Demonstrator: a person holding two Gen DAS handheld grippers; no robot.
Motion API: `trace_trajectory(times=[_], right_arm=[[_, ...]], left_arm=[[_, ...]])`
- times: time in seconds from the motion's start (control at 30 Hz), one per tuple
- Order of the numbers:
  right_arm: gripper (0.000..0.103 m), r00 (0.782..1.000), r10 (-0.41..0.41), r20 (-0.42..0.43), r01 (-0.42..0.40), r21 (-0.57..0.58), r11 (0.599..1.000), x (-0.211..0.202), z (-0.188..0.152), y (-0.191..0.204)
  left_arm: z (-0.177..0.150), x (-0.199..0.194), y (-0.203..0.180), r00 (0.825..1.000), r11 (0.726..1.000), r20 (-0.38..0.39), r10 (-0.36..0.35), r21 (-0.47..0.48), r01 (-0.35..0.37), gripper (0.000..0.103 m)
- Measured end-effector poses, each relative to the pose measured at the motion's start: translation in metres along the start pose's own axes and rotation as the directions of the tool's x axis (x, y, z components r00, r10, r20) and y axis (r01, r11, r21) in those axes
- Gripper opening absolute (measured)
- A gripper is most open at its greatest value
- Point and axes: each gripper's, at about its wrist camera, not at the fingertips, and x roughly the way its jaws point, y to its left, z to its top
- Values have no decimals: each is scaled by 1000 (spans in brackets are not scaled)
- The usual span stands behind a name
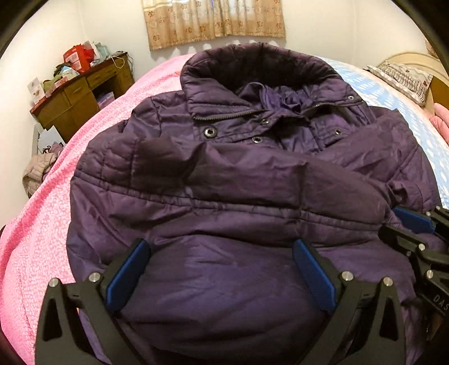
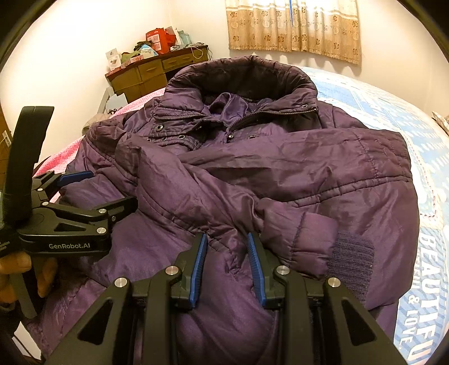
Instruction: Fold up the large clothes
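Observation:
A dark purple padded jacket (image 1: 230, 191) lies front-up on the bed, hood and collar at the far end, both sleeves folded across its chest. It also shows in the right wrist view (image 2: 280, 174), where one sleeve's knit cuff (image 2: 350, 261) lies at the right. My left gripper (image 1: 221, 247) is open wide over the jacket's lower body, holding nothing. My right gripper (image 2: 227, 238) is partly open over a fold of the jacket's front, its fingers apart with fabric bulging between them. Each gripper appears in the other's view: the right one (image 1: 415, 230), the left one (image 2: 92, 193).
The bed has a pink blanket (image 1: 42, 238) on the left and a blue printed cover (image 2: 437, 252) on the right. A cluttered wooden desk (image 1: 81, 89) stands at the back left by the wall. A curtain (image 1: 213, 19) hangs behind. A pillow (image 1: 401, 78) lies at the far right.

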Motion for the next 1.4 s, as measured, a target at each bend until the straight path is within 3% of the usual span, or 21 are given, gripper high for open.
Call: trace_trajectory(times=[0.43,0.63,0.87,1.3,1.4], right_arm=[[30,1000,8,0,-8,1,1000,0,0,0],[31,999,50,-6,-50,33,998,3,1,-8],[31,1000,-23,-9,23,-27,999,3,0,4],[31,999,-39,-8,38,-43,998,4,2,9],[32,1000,-6,-5,6,-39,999,-1,4,5]], left_arm=[[-3,-2,1,1000,1000,-5,-20,-17,20,103],[-2,-1,1,1000,1000,-7,-22,-19,22,103],[-2,-1,0,1000,1000,-10,-13,-15,13,103],[-1,-3,-2,1000,1000,-8,-10,-12,10,103],[0,-11,0,1000,1000,-12,-17,-10,17,103]])
